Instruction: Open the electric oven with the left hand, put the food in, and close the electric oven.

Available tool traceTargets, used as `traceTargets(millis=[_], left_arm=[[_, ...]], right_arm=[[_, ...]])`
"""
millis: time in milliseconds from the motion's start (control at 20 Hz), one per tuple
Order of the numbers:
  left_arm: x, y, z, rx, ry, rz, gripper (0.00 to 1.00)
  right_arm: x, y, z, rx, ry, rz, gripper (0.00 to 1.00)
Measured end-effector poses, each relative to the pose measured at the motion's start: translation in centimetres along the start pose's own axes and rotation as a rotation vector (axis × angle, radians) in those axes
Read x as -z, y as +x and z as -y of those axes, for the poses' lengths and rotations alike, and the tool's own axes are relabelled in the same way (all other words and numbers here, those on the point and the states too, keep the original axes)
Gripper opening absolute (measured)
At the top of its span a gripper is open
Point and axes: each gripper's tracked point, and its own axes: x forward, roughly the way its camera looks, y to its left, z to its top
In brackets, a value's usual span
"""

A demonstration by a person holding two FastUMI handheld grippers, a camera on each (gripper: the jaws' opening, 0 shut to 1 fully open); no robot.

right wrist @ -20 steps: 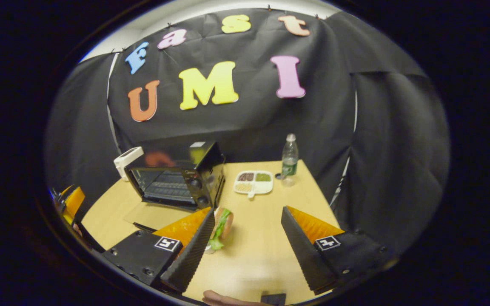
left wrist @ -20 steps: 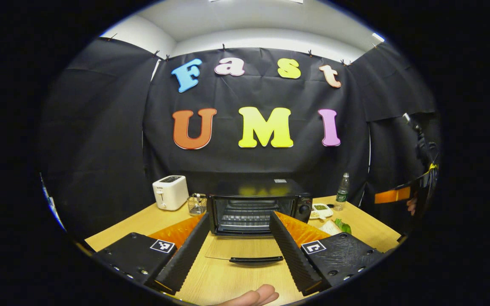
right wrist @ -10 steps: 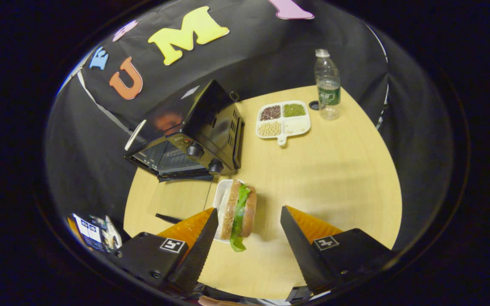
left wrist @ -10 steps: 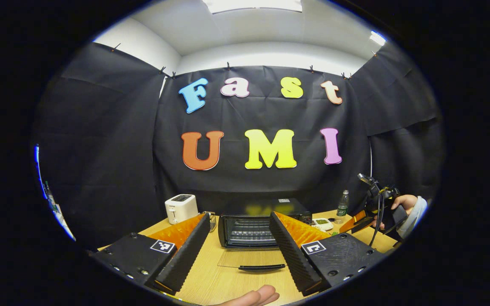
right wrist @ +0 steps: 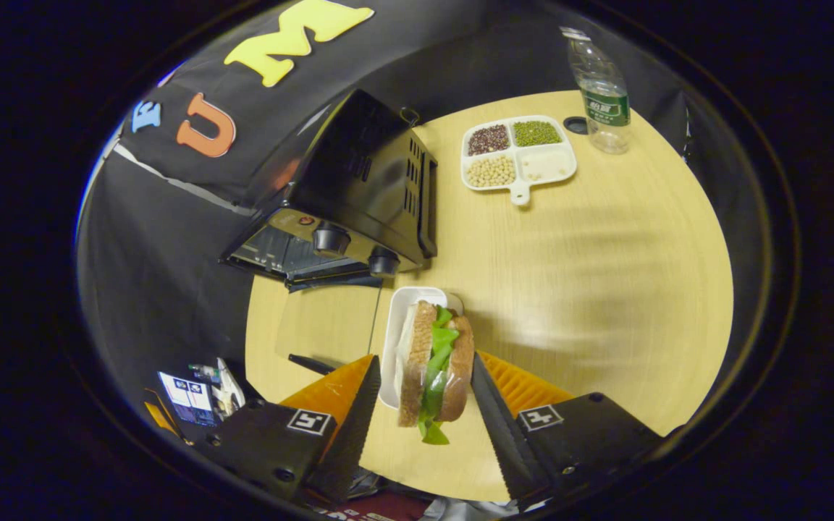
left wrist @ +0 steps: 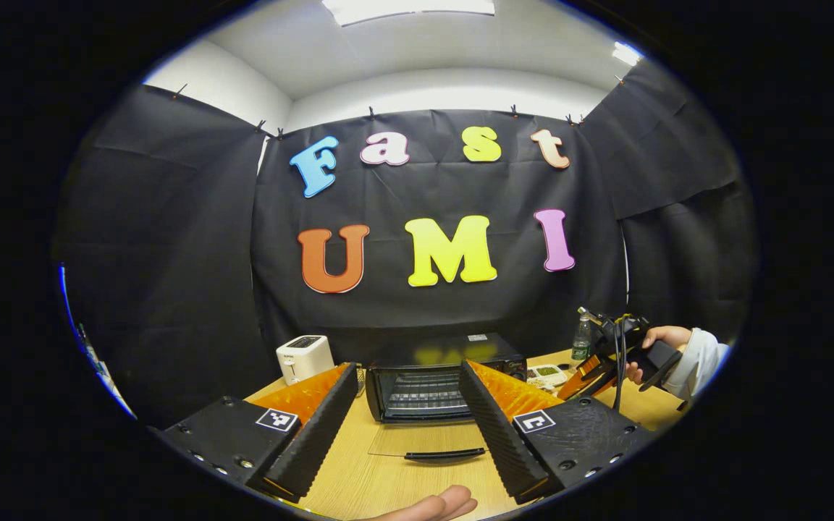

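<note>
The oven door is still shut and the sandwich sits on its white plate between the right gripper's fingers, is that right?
Not quite: the oven door is open, lying flat on the table, as the left gripper view shows. The sandwich does sit on its white plate between the right gripper fingers.

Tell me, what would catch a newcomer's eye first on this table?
Probably the sandwich with green lettuce, lying on a white tray between the open fingers of the right claw. Just behind it stands the black oven, its glass door folded down flat on the wooden table.
</note>
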Motion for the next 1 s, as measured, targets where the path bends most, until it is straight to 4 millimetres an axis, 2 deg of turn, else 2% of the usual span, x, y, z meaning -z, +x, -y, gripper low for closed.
traceTargets(millis=[50, 100, 150, 200, 250, 300, 350, 550, 600, 700, 800, 850, 1000], left_arm=[[0.2, 0.0, 0.0, -0.001, -0.006, -0.003, 0.92], [0.2, 0.0, 0.0, 0.002, -0.009, -0.004, 0.92], [0.3, 0.0, 0.0, 0.002, -0.009, -0.009, 0.92], [0.5, 0.0, 0.0, 0.000, -0.008, -0.013, 0.92], [0.4, -0.1, -0.2, -0.001, -0.006, -0.012, 0.92], [0.5, -0.2, -0.3, -0.003, -0.006, -0.015, 0.92], [0.5, -0.2, -0.3, -0.004, -0.012, -0.017, 0.92], [0.8, -0.7, -0.6, -0.005, -0.034, -0.023, 0.92], [0.8, -0.8, -0.7, -0.005, -0.041, -0.023, 0.92], [0.7, -1.1, -0.9, -0.004, -0.059, -0.021, 0.93], [0.7, -1.1, -1.0, 0.002, -0.079, -0.018, 0.92], [0.7, -1.1, -1.0, 0.005, -0.087, -0.019, 0.93], [1.0, -1.3, -0.8, 0.020, -0.107, -0.023, 0.93]], right_arm=[[0.0, 0.2, 0.1, 0.006, 0.006, -0.009, 0.67], [0.0, 0.4, 0.2, 0.011, 0.010, -0.018, 0.64], [0.1, 0.5, 0.4, 0.012, 0.016, -0.026, 0.57], [0.0, 0.5, 0.3, 0.009, 0.027, -0.021, 0.60], [0.0, 0.7, 0.4, 0.006, 0.027, -0.020, 0.52], [0.3, 0.7, 0.4, 0.001, 0.033, -0.023, 0.52], [0.4, 0.8, 0.3, -0.002, 0.035, -0.027, 0.47], [1.0, 0.4, 0.0, -0.013, 0.055, -0.004, 0.41], [1.2, 0.3, -0.1, -0.014, 0.063, 0.005, 0.36], [1.8, -0.2, -0.1, -0.019, 0.083, 0.029, 0.35], [2.3, -1.2, -0.3, -0.030, 0.102, 0.067, 0.38], [2.3, -1.9, -0.4, -0.036, 0.107, 0.091, 0.35], [3.0, -3.7, -1.0, -0.059, 0.128, 0.174, 0.35]])
